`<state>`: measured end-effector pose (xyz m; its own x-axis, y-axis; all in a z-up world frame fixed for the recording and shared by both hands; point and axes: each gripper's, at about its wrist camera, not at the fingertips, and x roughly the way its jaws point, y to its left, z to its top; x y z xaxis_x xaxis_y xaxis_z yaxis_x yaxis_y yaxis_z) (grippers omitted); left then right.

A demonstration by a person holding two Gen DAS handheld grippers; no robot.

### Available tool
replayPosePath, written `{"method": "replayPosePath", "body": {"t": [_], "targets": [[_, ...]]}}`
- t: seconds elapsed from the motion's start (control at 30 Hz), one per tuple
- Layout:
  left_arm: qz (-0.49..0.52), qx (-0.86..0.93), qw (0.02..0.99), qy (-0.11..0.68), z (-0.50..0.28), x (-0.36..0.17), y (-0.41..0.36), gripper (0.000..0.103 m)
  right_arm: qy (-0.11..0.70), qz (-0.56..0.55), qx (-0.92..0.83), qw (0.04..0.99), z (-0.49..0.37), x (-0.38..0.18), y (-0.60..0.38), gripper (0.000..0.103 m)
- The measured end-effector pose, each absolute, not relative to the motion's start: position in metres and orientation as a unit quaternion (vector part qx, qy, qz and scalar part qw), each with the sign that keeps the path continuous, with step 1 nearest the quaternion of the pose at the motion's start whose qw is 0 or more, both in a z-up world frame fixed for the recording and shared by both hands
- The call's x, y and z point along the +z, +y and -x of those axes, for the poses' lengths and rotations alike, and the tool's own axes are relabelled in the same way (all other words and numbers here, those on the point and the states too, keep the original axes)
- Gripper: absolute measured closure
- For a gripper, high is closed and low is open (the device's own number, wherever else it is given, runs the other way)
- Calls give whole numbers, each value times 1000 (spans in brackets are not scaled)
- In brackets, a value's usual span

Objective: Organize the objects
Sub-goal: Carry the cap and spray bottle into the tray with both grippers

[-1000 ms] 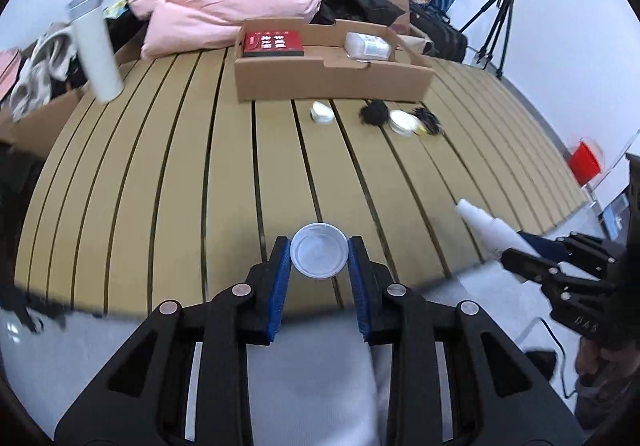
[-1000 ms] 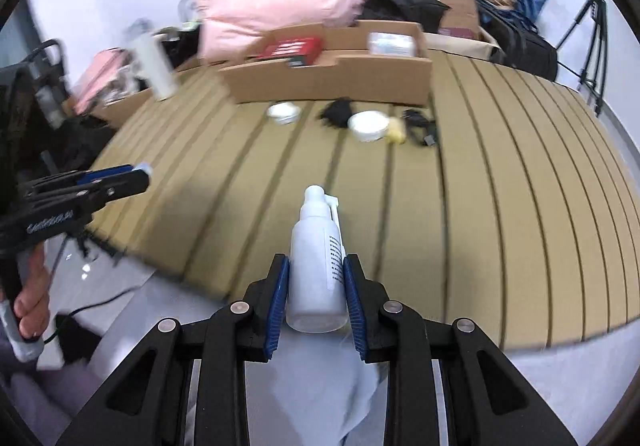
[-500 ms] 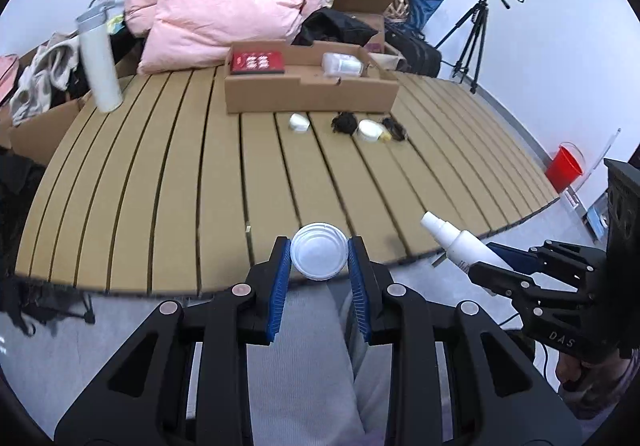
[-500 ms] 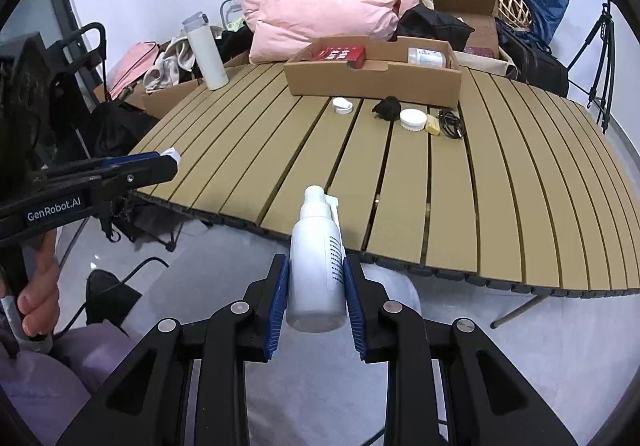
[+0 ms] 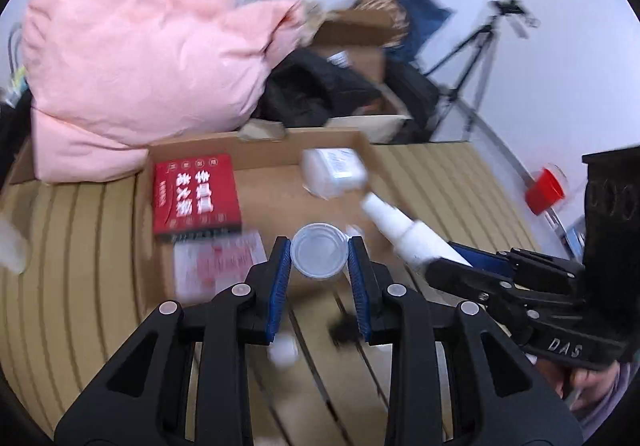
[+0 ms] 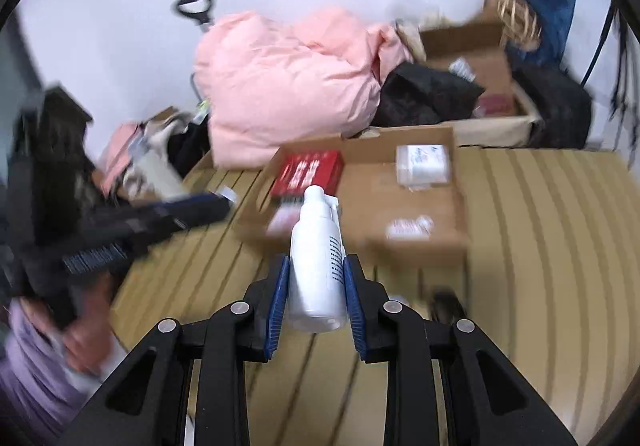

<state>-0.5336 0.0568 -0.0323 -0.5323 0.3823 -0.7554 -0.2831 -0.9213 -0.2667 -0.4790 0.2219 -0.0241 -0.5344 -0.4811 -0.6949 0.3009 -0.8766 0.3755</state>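
My left gripper (image 5: 319,257) is shut on a small round white lid (image 5: 319,256) and holds it over the near wall of the shallow cardboard box (image 5: 260,202). My right gripper (image 6: 316,278) is shut on a white spray bottle (image 6: 317,266), nozzle forward, just short of the box (image 6: 404,202); the bottle also shows in the left wrist view (image 5: 408,234). In the box lie a red packet (image 5: 196,194) and a white tub (image 5: 334,173). The frames are blurred by motion.
A pink duvet (image 5: 132,58) and black clothing (image 5: 316,90) are piled behind the box. A second carton (image 6: 480,66) stands at the back right. Small white and black items (image 5: 284,352) lie on the slatted table (image 6: 552,238) before the box. A tripod (image 5: 476,58) stands at right.
Both grippers have moved forward from off the table's front edge up to the cardboard box, each still holding its object.
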Motion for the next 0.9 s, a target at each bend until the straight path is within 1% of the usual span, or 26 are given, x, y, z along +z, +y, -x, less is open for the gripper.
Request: {"method": "replayPosePath", "body": {"t": [0.03, 0.1, 0.17, 0.2, 0.23, 0.27, 0.33, 0.37, 0.4, 0.43, 0.47, 0.5, 0.57, 0.6, 0.63, 0.67, 0.7, 0.73, 0.77, 0.8, 0.83, 0.9], "targets": [[452, 872, 181, -55, 552, -41, 60, 78, -109, -441, -864, 216, 518, -34, 215, 73], [472, 865, 163, -59, 596, -62, 63, 79, -110, -457, -860, 199, 562, -48, 205, 73], [478, 864, 145, -61, 624, -77, 62, 79, -111, -472, -857, 174, 605, -70, 196, 73], [482, 862, 143, -62, 637, -86, 60, 73, -120, -477, -856, 160, 621, -82, 196, 73], [488, 859, 137, -68, 649, -95, 57, 64, -132, -487, -851, 146, 638, -97, 196, 72], [491, 858, 130, -74, 657, -103, 54, 60, -138, -497, -846, 135, 648, -108, 197, 72], [491, 859, 128, -71, 663, -111, 51, 58, -144, -503, -841, 136, 665, -128, 196, 70], [491, 858, 131, -69, 662, -112, 50, 57, -151, -496, -843, 141, 667, -129, 198, 68], [488, 859, 133, -74, 661, -110, 47, 57, -155, -486, -848, 142, 666, -128, 199, 63], [486, 861, 134, -76, 657, -106, 44, 56, -145, -479, -854, 142, 665, -125, 197, 58], [481, 863, 138, -73, 652, -100, 42, 54, -139, -478, -856, 141, 664, -124, 197, 47], [474, 867, 137, -70, 646, -91, 39, 51, -138, -476, -856, 147, 661, -120, 198, 39], [458, 877, 136, -53, 633, -73, 33, 50, -149, -474, -853, 159, 656, -112, 203, 38], [450, 882, 135, -40, 624, -62, 32, 46, -148, -474, -853, 159, 652, -105, 205, 38], [442, 887, 130, -25, 612, -50, 30, 39, -140, -468, -858, 159, 643, -93, 210, 38], [436, 892, 121, -11, 602, -39, 28, 35, -133, -464, -861, 159, 638, -84, 211, 38], [429, 897, 104, 9, 588, -28, 26, 26, -121, -459, -865, 161, 629, -70, 214, 38], [418, 904, 80, 35, 569, -16, 23, 21, -103, -455, -870, 162, 616, -57, 218, 38], [402, 912, 62, 49, 545, -3, 16, 18, -90, -448, -875, 160, 603, -46, 222, 38], [392, 917, 54, 52, 526, 5, 9, 9, -76, -439, -882, 156, 586, -34, 228, 38], [385, 920, 43, 52, 501, 14, -1, 3, -64, -434, -885, 155, 567, -24, 235, 38], [380, 924, 26, 41, 457, 28, -16, 3, -41, -431, -888, 156, 529, -8, 246, 38]]}}
